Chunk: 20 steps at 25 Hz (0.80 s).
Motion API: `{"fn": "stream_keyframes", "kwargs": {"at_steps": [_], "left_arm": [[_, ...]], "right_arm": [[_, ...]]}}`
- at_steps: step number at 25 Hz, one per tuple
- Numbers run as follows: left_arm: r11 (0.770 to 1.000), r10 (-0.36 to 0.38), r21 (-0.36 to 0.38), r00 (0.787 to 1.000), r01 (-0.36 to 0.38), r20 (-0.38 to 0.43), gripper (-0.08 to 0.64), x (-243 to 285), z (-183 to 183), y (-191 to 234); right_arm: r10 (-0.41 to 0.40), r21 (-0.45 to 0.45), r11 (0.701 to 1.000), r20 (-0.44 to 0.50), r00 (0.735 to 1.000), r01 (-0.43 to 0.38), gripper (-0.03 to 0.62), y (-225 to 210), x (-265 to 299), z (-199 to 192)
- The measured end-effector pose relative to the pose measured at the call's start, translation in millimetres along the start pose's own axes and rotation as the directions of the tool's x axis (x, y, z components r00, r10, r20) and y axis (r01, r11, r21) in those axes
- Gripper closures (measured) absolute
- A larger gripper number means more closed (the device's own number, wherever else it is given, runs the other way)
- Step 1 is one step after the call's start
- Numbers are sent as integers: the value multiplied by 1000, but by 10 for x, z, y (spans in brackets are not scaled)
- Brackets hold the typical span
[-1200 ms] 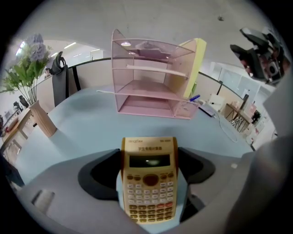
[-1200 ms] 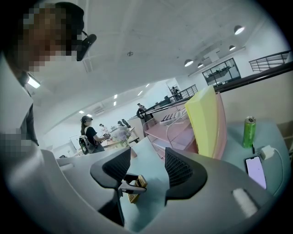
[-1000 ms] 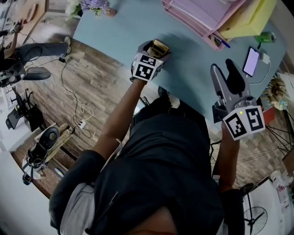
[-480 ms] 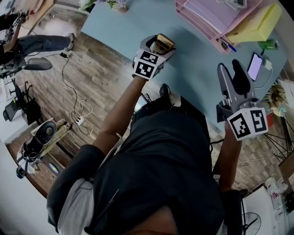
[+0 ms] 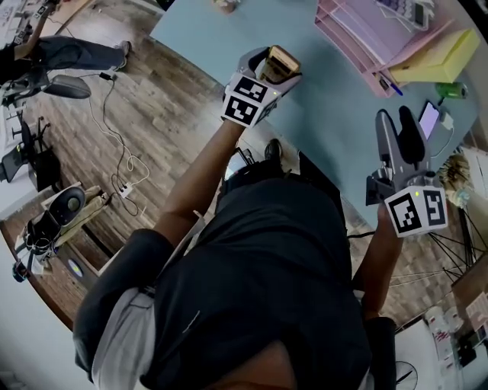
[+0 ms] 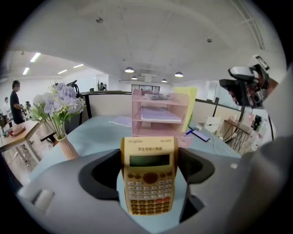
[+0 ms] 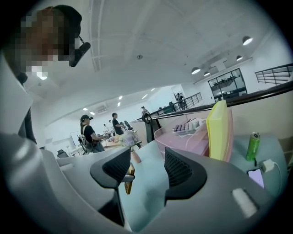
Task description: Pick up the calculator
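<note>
The yellow calculator [image 5: 280, 61] stands upright between the jaws of my left gripper [image 5: 274, 67], which is shut on it near the light blue table's [image 5: 335, 99] left edge. In the left gripper view the calculator [image 6: 148, 180] faces the camera with its display on top, pinched by its sides in my left gripper [image 6: 149, 171]. My right gripper [image 5: 396, 126] hovers over the table's right side, open, with nothing between its dark pads [image 7: 177, 170]. In the right gripper view my right gripper [image 7: 146, 172] looks across the table.
A pink stacked tray [image 5: 358, 34] stands at the back with a second calculator [image 5: 404, 9] on top and a yellow folder [image 5: 435, 57] beside it. A phone [image 5: 428, 120] and a green can [image 5: 451, 90] lie far right. A flower vase [image 6: 68, 148] stands left.
The head view has swung, so the table sits higher and further right. My left gripper still holds the calculator in the same grip. The right gripper stays open.
</note>
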<state>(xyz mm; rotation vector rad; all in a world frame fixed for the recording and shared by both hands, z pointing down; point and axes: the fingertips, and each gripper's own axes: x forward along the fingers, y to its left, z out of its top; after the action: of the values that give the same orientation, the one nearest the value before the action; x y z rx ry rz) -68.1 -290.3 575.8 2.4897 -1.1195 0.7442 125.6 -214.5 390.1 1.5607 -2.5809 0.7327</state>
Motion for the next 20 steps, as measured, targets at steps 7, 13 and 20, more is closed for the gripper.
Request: {"fn": "stream_keyframes", "kwargs": {"at_steps": [7,13,20], "left_arm": [[1000,7,13,997,-8,82,117,-320,277,68],[999,25,31,987,-30,161,117,-652,502,132],[998,38,47,970,-51,240,117,-1048,679,180]], "right_arm": [[-2,-40,999,27,1000,3,376,149,-20,134],[4,-93,996,61,998,1,376,302,-68,264],[-12,-216,976,31,999,18,377,473,-109,238]]}}
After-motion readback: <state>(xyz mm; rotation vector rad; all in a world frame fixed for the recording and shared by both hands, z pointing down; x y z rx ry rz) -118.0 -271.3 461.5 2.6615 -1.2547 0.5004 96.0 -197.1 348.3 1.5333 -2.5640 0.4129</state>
